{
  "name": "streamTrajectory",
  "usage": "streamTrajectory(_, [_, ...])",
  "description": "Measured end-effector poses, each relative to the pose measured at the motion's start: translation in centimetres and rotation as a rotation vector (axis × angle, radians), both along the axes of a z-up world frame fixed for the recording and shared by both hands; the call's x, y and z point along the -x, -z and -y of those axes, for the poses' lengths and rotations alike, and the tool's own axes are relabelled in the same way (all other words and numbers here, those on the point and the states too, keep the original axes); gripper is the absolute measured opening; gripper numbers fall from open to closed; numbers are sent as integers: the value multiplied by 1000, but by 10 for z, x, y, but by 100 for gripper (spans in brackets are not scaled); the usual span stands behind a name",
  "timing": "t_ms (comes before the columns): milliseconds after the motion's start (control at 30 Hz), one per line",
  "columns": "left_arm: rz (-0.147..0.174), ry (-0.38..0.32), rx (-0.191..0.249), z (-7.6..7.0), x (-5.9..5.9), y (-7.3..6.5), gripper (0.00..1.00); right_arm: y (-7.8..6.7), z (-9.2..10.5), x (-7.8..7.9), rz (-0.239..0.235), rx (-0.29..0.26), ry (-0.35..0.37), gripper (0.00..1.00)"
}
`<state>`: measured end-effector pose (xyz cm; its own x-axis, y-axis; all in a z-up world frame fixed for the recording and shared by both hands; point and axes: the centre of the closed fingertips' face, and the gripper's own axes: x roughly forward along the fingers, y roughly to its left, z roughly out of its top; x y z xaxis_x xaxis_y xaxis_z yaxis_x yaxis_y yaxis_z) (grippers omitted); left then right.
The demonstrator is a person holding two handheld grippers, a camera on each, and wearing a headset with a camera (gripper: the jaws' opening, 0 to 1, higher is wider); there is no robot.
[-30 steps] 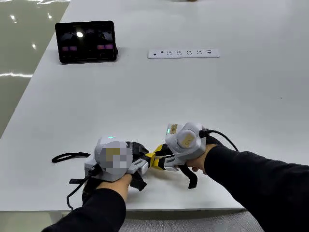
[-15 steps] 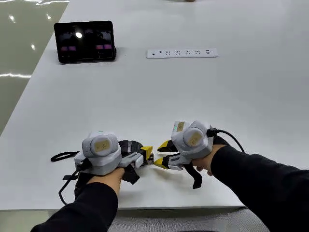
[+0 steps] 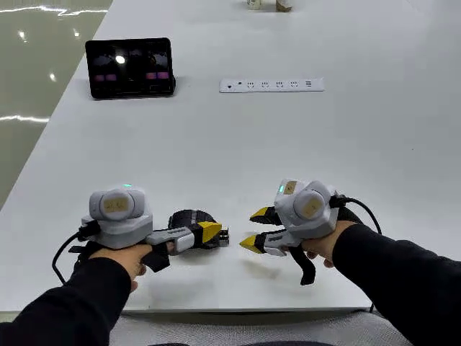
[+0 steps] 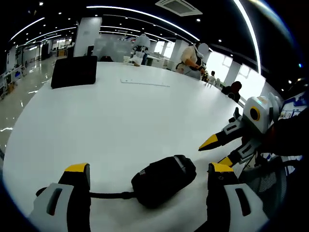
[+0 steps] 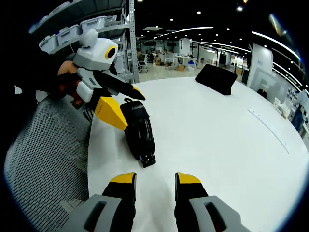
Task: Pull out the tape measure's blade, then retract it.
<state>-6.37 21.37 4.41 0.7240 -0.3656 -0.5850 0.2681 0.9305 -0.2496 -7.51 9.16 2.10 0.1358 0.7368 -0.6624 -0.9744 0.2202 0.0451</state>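
tape measure [image 4: 164, 180] — within the spread left gripper [image 4: 149, 169]

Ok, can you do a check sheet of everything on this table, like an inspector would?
Surface: white table, smooth.
Job's things: black tape measure lying near the front edge, blade not pulled out.
Clutter: tablet and power strip on the far side.
Grippers: left gripper open, jaws either side of the tape measure; right gripper open, holding nothing.
Cables: black cable from the right gripper.
Surroundings: shiny floor; people in the background.
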Motion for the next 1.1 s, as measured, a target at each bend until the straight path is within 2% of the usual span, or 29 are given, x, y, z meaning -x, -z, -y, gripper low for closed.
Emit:
streamTrajectory(100, [9, 47, -17, -2, 6, -3, 99, -2, 7, 0, 4, -1, 14, 30])
streamTrajectory(167, [11, 88, -48, -3, 11, -4, 99, -2, 15, -1, 4, 4, 26, 31])
streamTrajectory(267, [52, 134, -73, -7, 13, -9, 99, -3, 26, -4, 1, 6, 50, 32])
streamTrajectory(367, [42, 176, -89, -11, 18, -9, 99, -3, 38, -5, -1, 3, 77, 34])
streamTrajectory(400, [49, 199, -95, -11, 20, -10, 99, 0, 43, -4, -7, 9, 85, 34])
streamTrajectory(433, [60, 207, -116, -14, 21, -10, 98, 2, 47, -3, -11, 16, 87, 35])
streamTrajectory(467, [54, 230, -161, -18, 24, -8, 97, 5, 52, -1, -10, 30, 86, 35])
streamTrajectory(500, [47, 250, -175, -19, 27, -7, 95, 7, 56, 0, -9, 38, 87, 36])
streamTrajectory(600, [40, 265, -190, -22, 30, -3, 99, 6, 67, 1, -24, 38, 115, 38])
streamTrajectory(633, [20, 279, -192, -23, 34, 1, 99, 4, 70, 0, -28, 32, 127, 40])
streamTrajectory(767, [2, 294, -201, -27, 40, 6, 99, -3, 81, 0, -17, 28, 138, 43])
streamTrajectory(867, [-17, 290, -183, -31, 41, 8, 99, -4, 88, 0, -14, 32, 144, 45])
streamTrajectory(1033, [3, 299, -162, -34, 37, -2, 99, -1, 100, 3, -14, 43, 151, 48])
streamTrajectory(1100, [8, 302, -177, -37, 36, -3, 99, 1, 106, 3, -18, 45, 158, 50])
